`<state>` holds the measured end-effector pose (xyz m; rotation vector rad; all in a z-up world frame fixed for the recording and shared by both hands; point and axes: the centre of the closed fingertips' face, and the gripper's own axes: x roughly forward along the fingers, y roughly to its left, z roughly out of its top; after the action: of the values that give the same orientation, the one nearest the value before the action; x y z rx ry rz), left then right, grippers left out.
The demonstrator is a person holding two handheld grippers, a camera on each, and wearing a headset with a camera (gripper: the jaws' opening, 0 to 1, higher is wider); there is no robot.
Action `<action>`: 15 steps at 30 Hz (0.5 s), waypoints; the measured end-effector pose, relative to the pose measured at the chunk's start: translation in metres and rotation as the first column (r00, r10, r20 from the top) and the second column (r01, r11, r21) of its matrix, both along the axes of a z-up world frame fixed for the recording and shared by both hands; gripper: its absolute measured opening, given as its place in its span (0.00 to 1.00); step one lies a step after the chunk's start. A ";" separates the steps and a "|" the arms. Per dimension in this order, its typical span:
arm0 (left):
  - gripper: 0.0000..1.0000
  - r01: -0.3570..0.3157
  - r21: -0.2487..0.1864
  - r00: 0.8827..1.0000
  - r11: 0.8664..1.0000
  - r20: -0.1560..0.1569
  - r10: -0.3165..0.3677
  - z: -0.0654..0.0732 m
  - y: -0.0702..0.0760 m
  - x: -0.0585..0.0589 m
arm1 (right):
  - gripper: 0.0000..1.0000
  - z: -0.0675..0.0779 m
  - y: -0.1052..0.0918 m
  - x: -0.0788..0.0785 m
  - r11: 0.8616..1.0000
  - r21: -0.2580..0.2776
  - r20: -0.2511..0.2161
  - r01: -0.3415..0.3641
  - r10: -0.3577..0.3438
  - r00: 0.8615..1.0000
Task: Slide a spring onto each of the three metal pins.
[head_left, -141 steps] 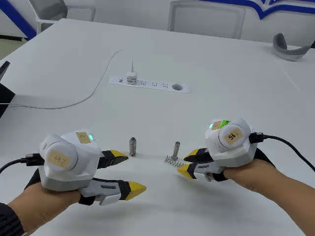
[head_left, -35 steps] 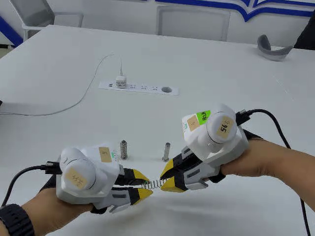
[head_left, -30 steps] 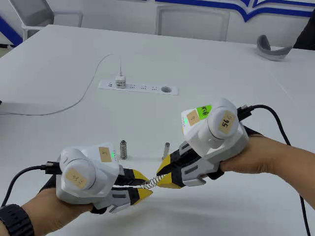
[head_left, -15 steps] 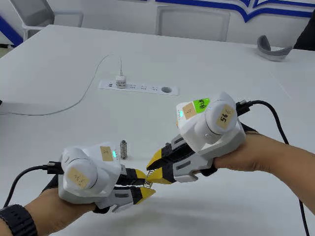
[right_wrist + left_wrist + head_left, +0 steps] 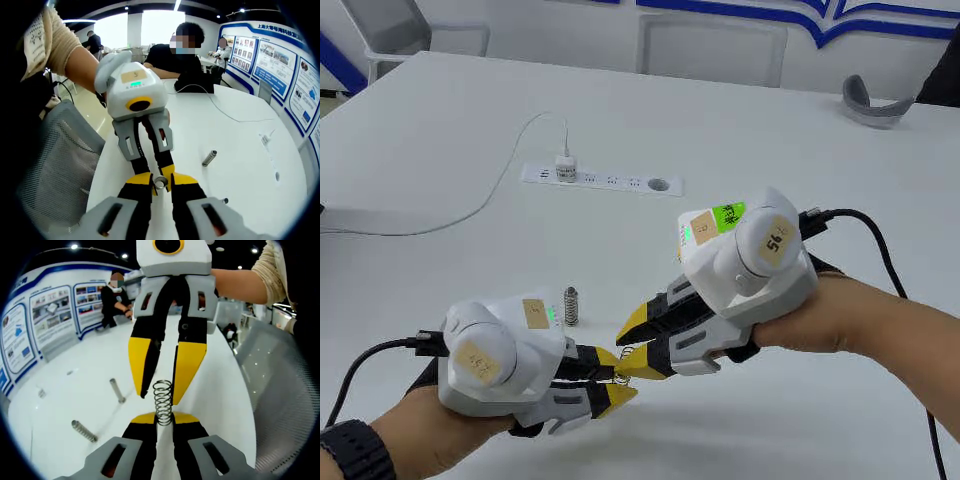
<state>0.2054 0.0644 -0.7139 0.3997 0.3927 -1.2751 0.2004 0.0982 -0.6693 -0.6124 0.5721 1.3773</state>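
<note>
Left gripper (image 5: 612, 380) clamps spring (image 5: 162, 400); right gripper (image 5: 632, 349) jaws stand apart around its free end. Early release could eject it.

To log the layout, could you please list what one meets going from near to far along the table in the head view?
Left hand-held gripper pinching a loose spring → sprung pin → power strip → chair.
</note>
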 end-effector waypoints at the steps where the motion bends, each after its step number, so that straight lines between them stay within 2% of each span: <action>1: 0.11 -0.001 -0.001 1.000 1.000 0.000 0.001 0.000 0.000 0.000 | 0.16 0.000 0.000 0.000 1.000 -0.001 -0.002 0.000 0.000 1.000; 15: 0.11 -0.006 -0.007 1.000 1.000 0.003 0.006 0.002 0.000 0.000 | 0.12 -0.003 -0.002 -0.002 1.000 0.011 -0.010 0.018 -0.018 1.000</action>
<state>0.2049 0.0648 -0.7124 0.3944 0.3862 -1.2693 0.1988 0.0960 -0.6727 -0.5904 0.5769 1.3661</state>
